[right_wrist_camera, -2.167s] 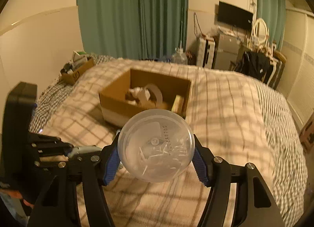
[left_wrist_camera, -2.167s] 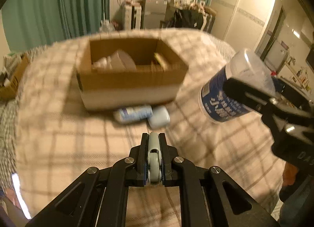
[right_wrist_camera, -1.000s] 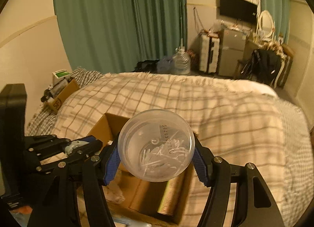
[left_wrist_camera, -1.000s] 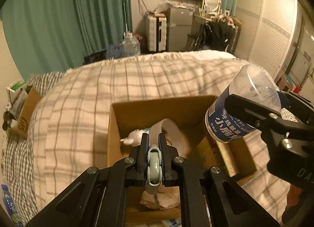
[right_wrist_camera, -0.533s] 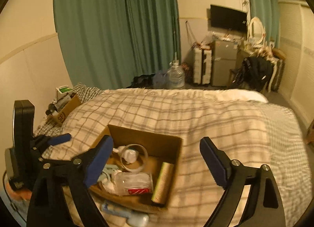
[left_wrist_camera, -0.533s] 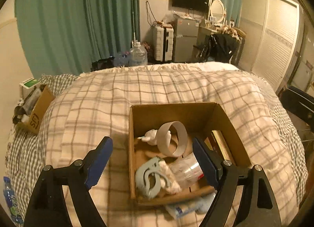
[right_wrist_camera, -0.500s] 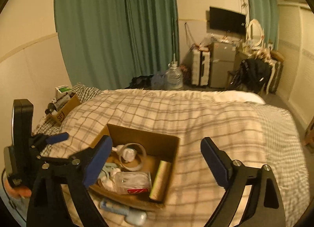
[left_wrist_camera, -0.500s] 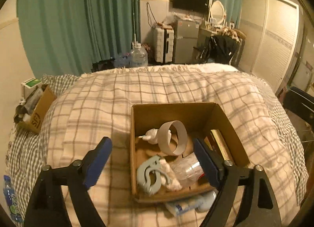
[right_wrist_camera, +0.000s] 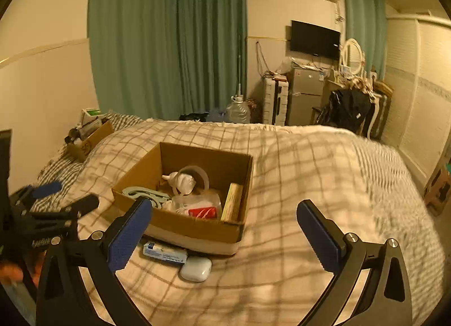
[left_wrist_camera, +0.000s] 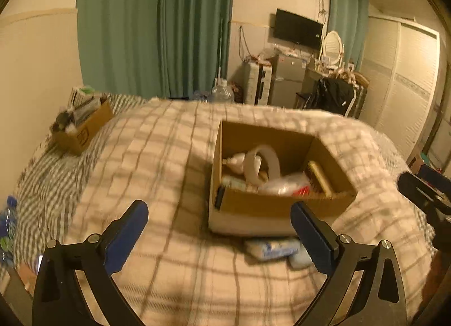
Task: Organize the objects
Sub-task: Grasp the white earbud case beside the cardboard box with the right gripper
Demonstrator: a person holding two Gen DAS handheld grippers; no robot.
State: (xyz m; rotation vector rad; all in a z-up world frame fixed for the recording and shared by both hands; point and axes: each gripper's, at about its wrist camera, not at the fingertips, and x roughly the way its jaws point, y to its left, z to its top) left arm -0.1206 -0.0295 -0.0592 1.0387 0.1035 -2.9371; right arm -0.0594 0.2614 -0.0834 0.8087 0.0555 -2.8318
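Reaching with both empty, wide-open claws, left claw (left_wrist_camera: 218, 231) and right claw (right_wrist_camera: 224, 224), risks nudging the pack (right_wrist_camera: 165, 252) under the box (right_wrist_camera: 194, 230).

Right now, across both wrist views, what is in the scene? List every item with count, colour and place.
cardboard box: 1, brown, on the bed, open.
tape roll: 1, pale, upright inside the box.
clip: 1, light blue, inside the box at its left.
clear jar: 1, transparent with a red label, lying in the box.
tissue pack: 1, white and blue, on the blanket against the box front.
earbud case: 1, white, beside the pack.
blanket: 1, cream plaid, covers the bed.
small box: 1, brown, far left on the bed, filled.
water jug: 1, clear, on the floor by the green curtains.
left tongs: open, empty.
right tongs: open, empty.
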